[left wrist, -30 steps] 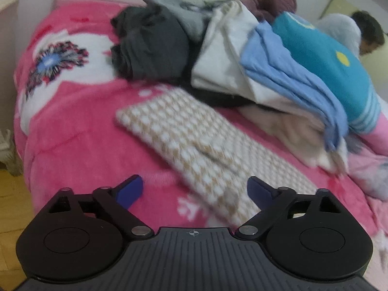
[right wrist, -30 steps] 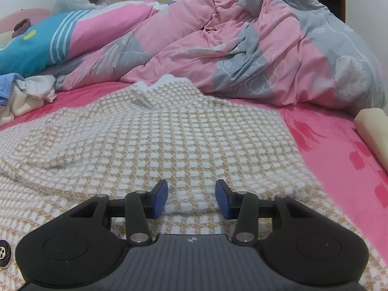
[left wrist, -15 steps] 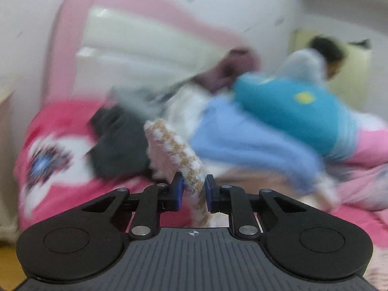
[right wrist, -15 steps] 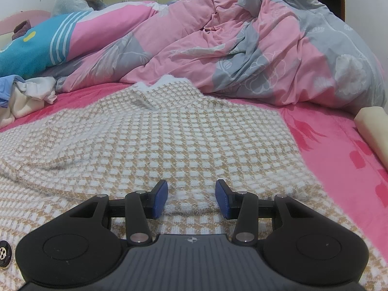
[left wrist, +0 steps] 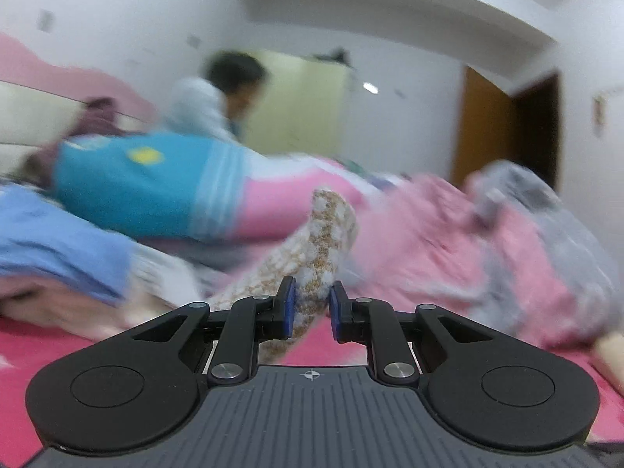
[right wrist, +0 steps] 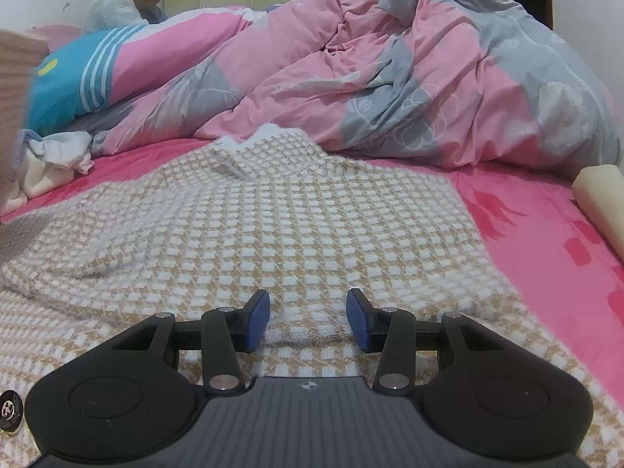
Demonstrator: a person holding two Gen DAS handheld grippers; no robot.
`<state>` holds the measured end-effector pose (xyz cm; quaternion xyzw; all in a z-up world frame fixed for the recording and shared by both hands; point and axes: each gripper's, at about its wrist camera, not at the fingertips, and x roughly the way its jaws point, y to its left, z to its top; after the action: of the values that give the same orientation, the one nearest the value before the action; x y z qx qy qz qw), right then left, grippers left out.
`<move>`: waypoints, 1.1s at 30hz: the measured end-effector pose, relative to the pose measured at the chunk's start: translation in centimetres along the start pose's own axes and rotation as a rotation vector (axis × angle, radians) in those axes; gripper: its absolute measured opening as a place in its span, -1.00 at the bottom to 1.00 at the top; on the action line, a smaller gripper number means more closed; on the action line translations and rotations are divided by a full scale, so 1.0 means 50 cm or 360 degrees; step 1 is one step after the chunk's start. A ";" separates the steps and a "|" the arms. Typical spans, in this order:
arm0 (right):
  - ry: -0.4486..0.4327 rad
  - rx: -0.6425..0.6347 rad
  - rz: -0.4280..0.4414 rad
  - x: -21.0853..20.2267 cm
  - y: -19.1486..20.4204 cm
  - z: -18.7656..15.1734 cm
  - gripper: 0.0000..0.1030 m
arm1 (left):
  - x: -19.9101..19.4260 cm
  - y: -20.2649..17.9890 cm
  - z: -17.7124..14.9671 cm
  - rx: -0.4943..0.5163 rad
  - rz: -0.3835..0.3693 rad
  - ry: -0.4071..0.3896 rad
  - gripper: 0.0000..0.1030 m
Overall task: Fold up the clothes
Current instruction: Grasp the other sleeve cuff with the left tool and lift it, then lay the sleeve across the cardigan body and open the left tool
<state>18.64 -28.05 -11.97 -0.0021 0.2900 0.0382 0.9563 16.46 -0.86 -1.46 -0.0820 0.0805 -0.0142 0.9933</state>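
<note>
A tan-and-white checked knit sweater lies spread on the pink bed sheet. My right gripper sits at its near hem, and a bunched fold of the hem fills the gap from pad to pad. My left gripper is shut on one sleeve of that sweater. The sleeve is lifted off the bed and stands up in front of the fingers. A blurred tan shape at the left edge of the right wrist view may be this raised sleeve.
A rumpled pink-and-grey duvet fills the far side of the bed, next to a blue-and-pink cushion. A person sits behind it. Loose clothes are piled at left. A cream roll lies at right, and a brown door stands beyond.
My left gripper went from open above the flat sleeve to shut on it, then lifted it and swung right across the bed. The right gripper and the sweater body kept still.
</note>
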 end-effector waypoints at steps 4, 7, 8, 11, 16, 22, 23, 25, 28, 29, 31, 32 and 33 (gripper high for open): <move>-0.0007 0.0034 0.0026 -0.001 -0.008 -0.001 -0.10 | 0.056 -0.091 -0.070 0.0094 -0.0113 0.0166 -0.68; -0.0011 0.0057 0.0045 -0.002 -0.014 -0.001 -0.09 | 0.097 -0.129 -0.124 0.0181 -0.0143 0.0333 -0.68; -0.0012 0.0063 0.0050 -0.002 -0.016 -0.001 -0.09 | 0.108 -0.133 -0.142 0.0191 -0.0155 0.0410 -0.67; -0.0013 0.0077 0.0063 -0.002 -0.018 -0.001 -0.08 | 0.126 -0.132 -0.168 0.0198 -0.0210 0.0577 -0.58; -0.0008 0.0080 0.0067 -0.002 -0.018 0.001 -0.06 | 0.090 -0.100 -0.153 0.0163 -0.0308 0.0564 0.13; 0.0051 0.0194 0.0197 -0.014 -0.042 0.024 0.20 | 0.026 -0.052 -0.146 0.0213 -0.0239 0.0533 0.22; 0.0067 0.0222 0.0220 -0.019 -0.046 0.031 0.20 | 0.018 -0.041 -0.147 0.0201 -0.0226 0.0538 0.22; 0.0055 0.0308 0.0318 -0.032 -0.046 0.049 0.20 | 0.012 -0.024 -0.151 0.0170 -0.0206 0.0546 0.23; 0.0029 0.0456 0.0511 -0.048 -0.041 0.078 0.20 | 0.014 -0.013 -0.163 0.0160 -0.0180 0.0570 0.23; 0.0051 0.0508 0.0593 -0.040 -0.036 0.088 0.20 | 0.013 -0.012 -0.163 0.0152 -0.0177 0.0569 0.23; 0.0105 0.0601 0.0727 -0.019 -0.026 0.107 0.20 | 0.005 -0.007 -0.157 0.0126 -0.0173 0.0555 0.23; 0.0139 0.0643 0.0771 -0.005 -0.021 0.116 0.20 | 0.000 -0.002 -0.153 0.0110 -0.0172 0.0543 0.23; 0.0178 0.0673 0.0785 0.013 -0.016 0.126 0.20 | -0.007 0.005 -0.150 0.0093 -0.0171 0.0533 0.23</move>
<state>22.72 -28.65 -7.12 0.2647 0.3354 0.2074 0.8800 14.93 -1.80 -8.73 -0.0536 0.2399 -0.0830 0.9657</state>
